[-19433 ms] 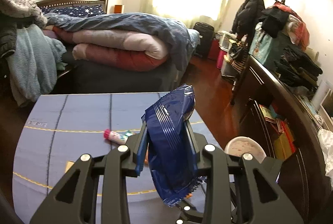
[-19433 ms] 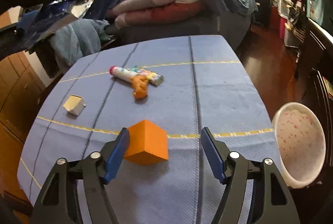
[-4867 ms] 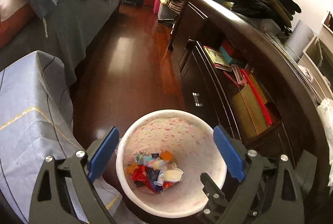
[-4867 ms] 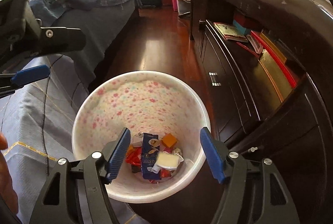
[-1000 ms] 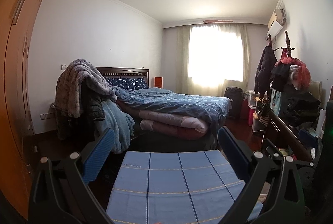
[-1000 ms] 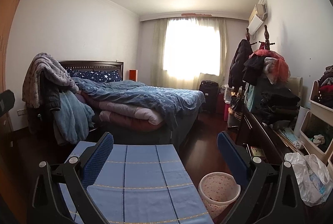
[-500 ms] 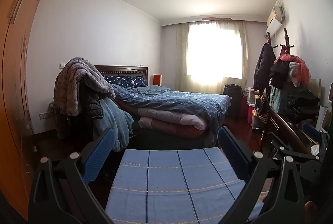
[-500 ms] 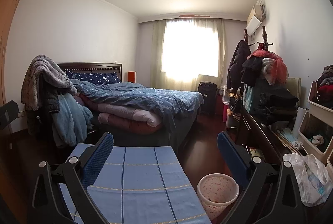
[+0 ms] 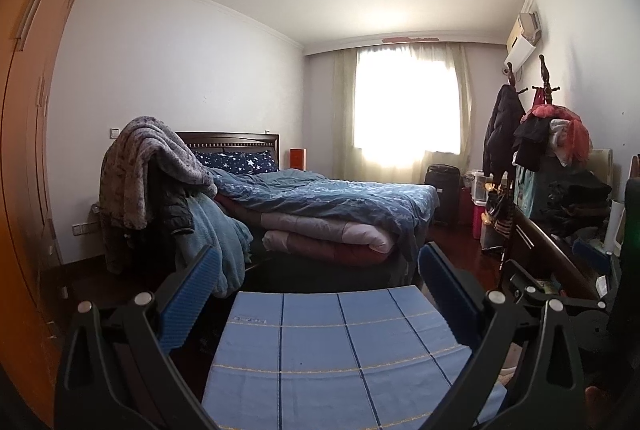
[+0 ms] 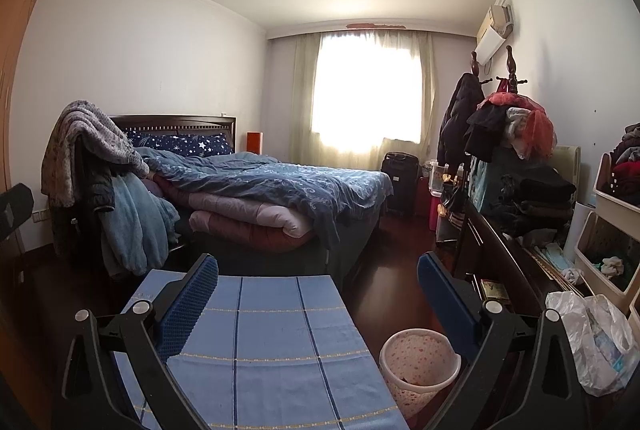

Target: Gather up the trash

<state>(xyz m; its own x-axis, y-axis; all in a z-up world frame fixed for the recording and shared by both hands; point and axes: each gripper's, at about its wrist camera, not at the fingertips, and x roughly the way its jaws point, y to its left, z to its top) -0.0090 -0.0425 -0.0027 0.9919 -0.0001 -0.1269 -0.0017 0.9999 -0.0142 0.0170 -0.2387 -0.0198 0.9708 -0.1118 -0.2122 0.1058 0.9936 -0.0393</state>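
left black gripper (image 9: 318, 294) jaws spread, ribbed blue pads (image 9: 188, 294) bare. right black gripper (image 10: 318, 296) same, spread, nothing held. both over blue checked woven tablecloth (image 10: 272, 342). round white pink-speckled plastic bin (image 10: 418, 366) on dark floor just right of table, scraps inside.

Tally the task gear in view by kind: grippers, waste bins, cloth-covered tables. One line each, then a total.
Grippers: 2, the left gripper and the right gripper, both open and holding nothing
Waste bins: 1, the spotted bin
Cloth-covered tables: 1, the blue-cloth table
Total: 4
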